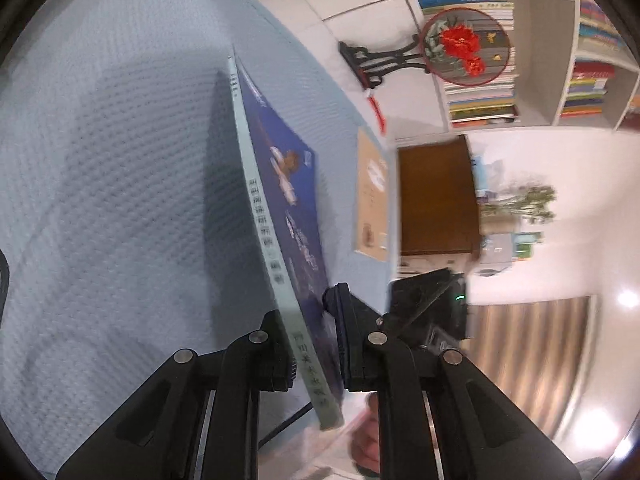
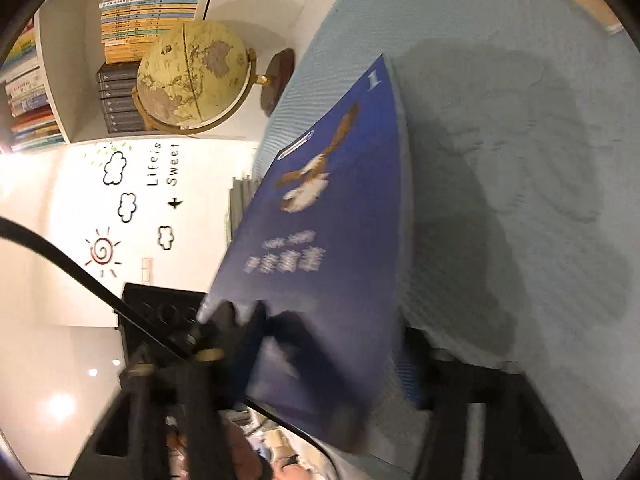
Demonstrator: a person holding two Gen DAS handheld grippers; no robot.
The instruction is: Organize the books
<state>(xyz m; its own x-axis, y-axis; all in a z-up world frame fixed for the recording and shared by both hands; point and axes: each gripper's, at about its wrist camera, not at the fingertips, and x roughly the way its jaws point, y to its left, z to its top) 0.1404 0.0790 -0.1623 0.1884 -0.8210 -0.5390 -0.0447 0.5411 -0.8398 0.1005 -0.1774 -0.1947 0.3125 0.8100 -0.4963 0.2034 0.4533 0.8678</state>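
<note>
Book (image 1: 280, 216) clenched in left gripper (image 1: 312, 344) jaws; right gripper (image 2: 320, 360) jaws released around it.

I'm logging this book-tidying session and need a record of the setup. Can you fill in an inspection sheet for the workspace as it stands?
Surface: pale blue textured tablecloth, shadowed near the book.
Job's things: blue paperback book with a bird on its cover, tilted up on edge; a tan book lies flat further along.
Clutter: embroidered round fan on a black stand; globe on a wooden stand.
Grippers: left gripper shut on the blue book near its spine; right gripper straddles the book's lower edge, blurred, grip not clear.
Cables: black cable crosses the right wrist view.
Surroundings: white shelves of stacked books; wall stickers of clouds and sun.
</note>
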